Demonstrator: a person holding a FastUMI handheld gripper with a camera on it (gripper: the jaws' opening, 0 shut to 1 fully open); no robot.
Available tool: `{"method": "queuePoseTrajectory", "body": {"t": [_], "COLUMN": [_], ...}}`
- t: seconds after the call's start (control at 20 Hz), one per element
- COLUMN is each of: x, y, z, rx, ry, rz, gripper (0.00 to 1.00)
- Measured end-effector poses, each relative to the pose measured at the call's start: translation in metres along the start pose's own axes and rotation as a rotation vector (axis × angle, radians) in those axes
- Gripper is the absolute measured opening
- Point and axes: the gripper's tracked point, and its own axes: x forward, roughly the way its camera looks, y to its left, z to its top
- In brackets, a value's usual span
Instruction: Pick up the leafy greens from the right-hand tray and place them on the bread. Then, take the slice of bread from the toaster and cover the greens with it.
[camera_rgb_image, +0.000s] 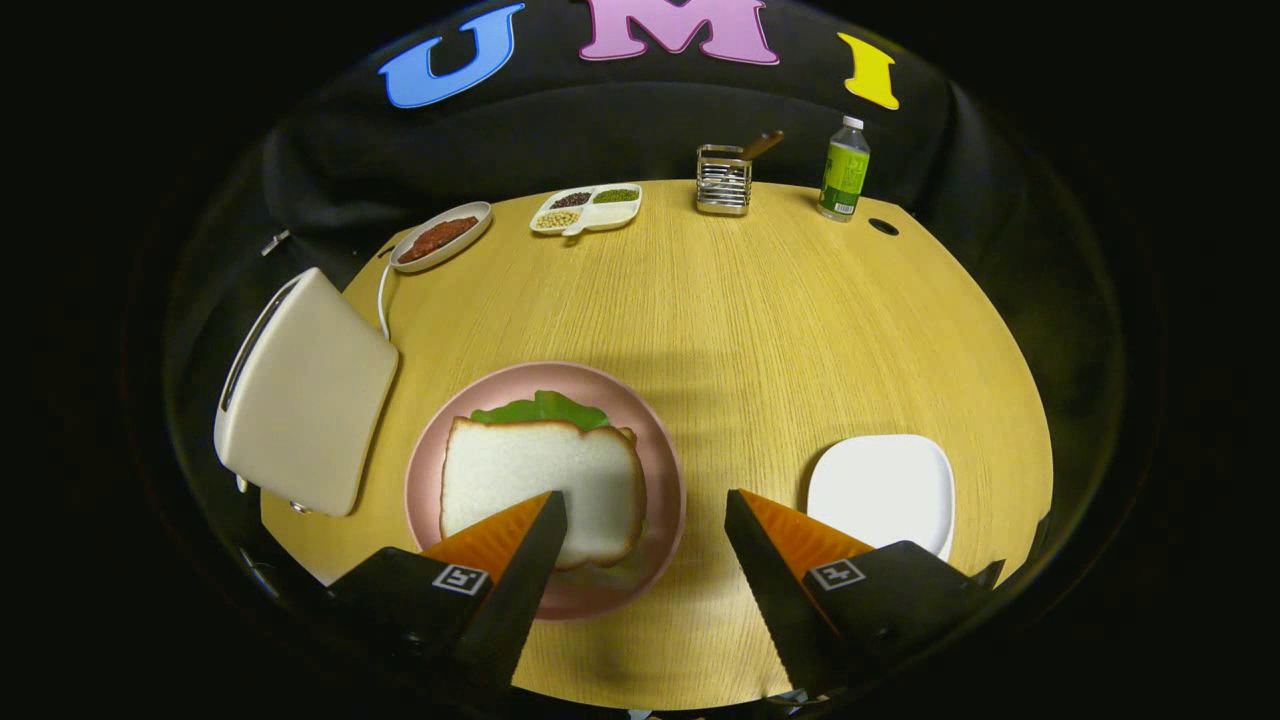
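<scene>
1. Hanging above the near edge of the wooden table (760, 300), the gripper (645, 520) has its fingers spread wide with nothing between them; one finger overlaps the near corner of the top bread slice (540, 475) in this view, though whether it touches I cannot tell.
2. That slice lies on the pink plate (660, 440), just ahead of the fingers, and the leafy greens (545, 408) peek out from under its far edge, so the sandwich looks stacked and the task close to done, by my judgement.
3. Bread of this kind is likely light, soft and easily dented; any further nudge is best taken at the crust edges with a gentle squeeze, not the middle.
4. The greens look thin and limp; they would probably slide if the slice is dragged sideways.
5. The toaster (305, 395) sits just beside the plate, its cord running toward the back of the table; its slot is seen edge-on and I cannot tell what is in it.
6. A bare white tray (885, 490) lies on the other side, beyond the other finger.
7. Well apart at the far edge stand a dish of red sauce (440, 238), a divided dish of beans (587, 209), a metal rack (724, 180) and a green bottle (845, 170); none crowds the plate.
</scene>
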Motion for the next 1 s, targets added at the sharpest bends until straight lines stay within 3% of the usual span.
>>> {"method": "queuePoseTrajectory", "body": {"t": [0.35, 0.7, 1.0], "x": [-0.064, -0.164, -0.245], "y": [0.010, 0.029, 0.030], "z": [0.070, 0.157, 0.172], "rx": [-0.146, -0.270, -0.289], "ry": [-0.197, -0.538, -0.729], "rz": [0.010, -0.006, 0.003], "gripper": [1.00, 0.99, 0.99]}}
